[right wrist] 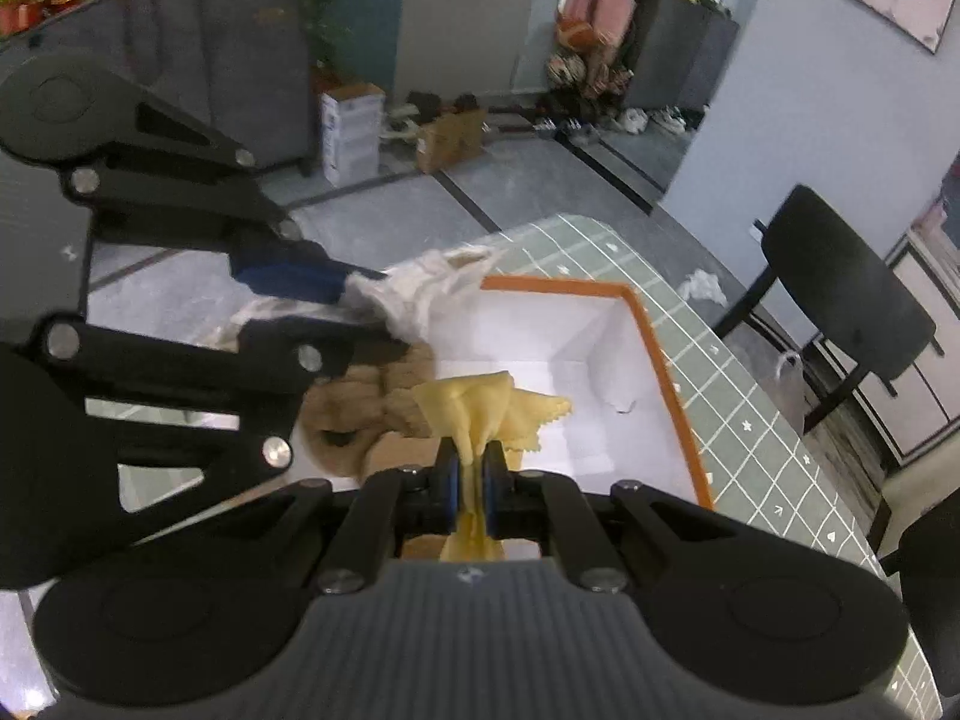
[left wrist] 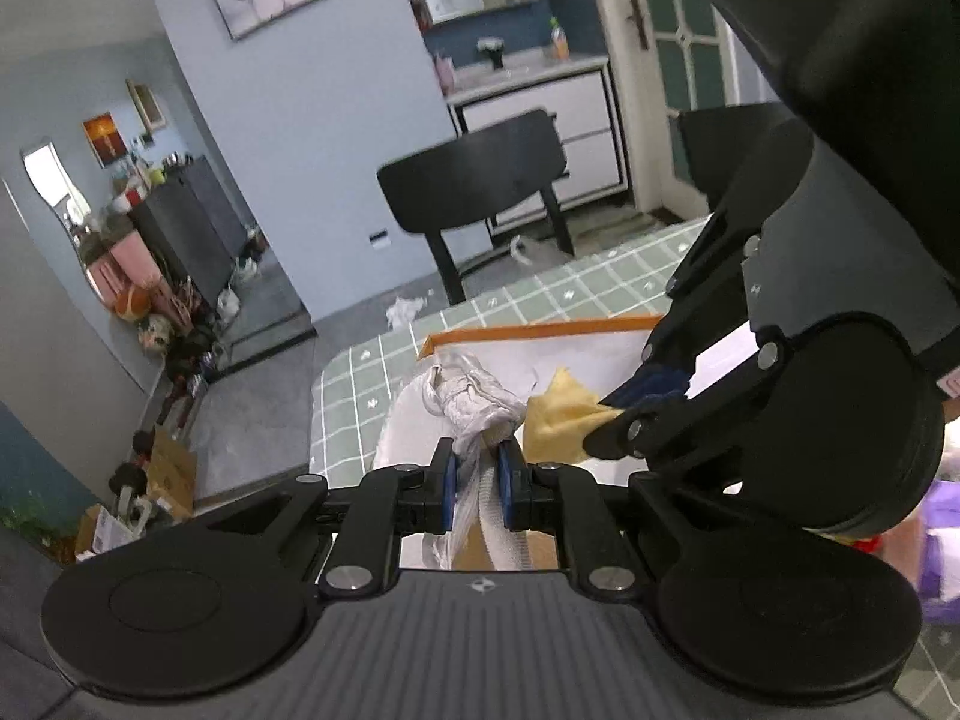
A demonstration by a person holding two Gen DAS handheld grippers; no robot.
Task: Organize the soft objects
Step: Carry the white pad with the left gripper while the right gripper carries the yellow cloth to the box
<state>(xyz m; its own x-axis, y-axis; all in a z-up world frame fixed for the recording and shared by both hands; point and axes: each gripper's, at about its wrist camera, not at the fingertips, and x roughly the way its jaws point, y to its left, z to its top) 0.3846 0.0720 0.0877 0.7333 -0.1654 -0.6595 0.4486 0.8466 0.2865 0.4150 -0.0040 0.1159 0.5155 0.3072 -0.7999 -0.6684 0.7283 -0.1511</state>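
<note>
My left gripper (left wrist: 477, 468) is shut on a bunched white-grey cloth (left wrist: 474, 396) and holds it over the near left corner of an orange-rimmed white box (left wrist: 540, 330). It shows at the left of the right wrist view (right wrist: 354, 306), with the white cloth (right wrist: 432, 288) at its tips. My right gripper (right wrist: 471, 474) is shut on a yellow cloth (right wrist: 480, 408) and holds it over the white inside of the box (right wrist: 654, 348). It also shows in the left wrist view (left wrist: 612, 420), pinching the yellow cloth (left wrist: 558, 420). A brown cloth (right wrist: 366, 414) lies in the box below.
The box sits on a table with a green checked cover (right wrist: 750, 420). A black chair (left wrist: 480, 180) stands past the table's far edge, also seen in the right wrist view (right wrist: 840, 288). Crumpled white paper (left wrist: 405, 309) lies on the floor. Purple packaging (left wrist: 942, 552) is at the right.
</note>
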